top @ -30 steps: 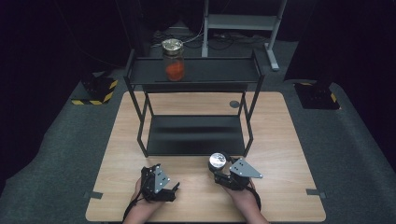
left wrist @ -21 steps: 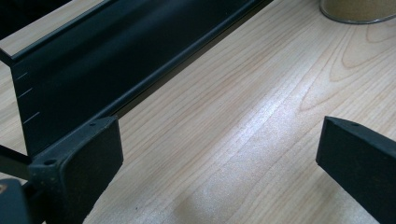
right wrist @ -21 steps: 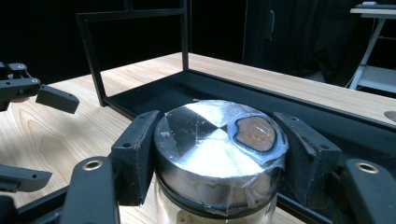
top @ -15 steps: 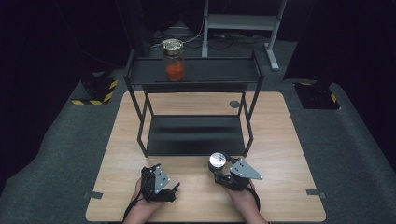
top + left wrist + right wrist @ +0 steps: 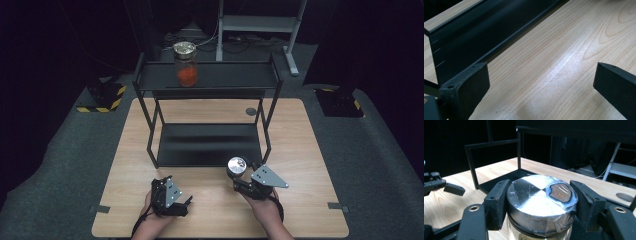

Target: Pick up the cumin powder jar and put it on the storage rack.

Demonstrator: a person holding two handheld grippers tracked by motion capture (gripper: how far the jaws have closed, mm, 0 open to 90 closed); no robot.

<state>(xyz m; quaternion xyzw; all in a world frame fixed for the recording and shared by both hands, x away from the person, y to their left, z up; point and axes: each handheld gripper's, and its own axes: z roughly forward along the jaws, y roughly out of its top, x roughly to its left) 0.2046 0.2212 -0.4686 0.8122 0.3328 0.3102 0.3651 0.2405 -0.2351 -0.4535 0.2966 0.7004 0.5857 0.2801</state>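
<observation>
The right tool is clamped on a jar with a silver lid, its two black jaws pressing on opposite sides of the lid rim, as the right gripper view shows close up. That lid is wrapped in clear tape and has a dark oval patch on its top. In the high view the jar sits at the near right of the wooden bench, just in front of the near edge of the black shelf rack's lower tray. The left tool is at the near left of the bench, well apart from the jar; in the left gripper view its jaws stand wide apart with only bare wood between them, and the rack's dark lower tray runs just beyond them. On the rack's upper shelf, toward the far left, stands a second jar with orange contents and a metal lid.
</observation>
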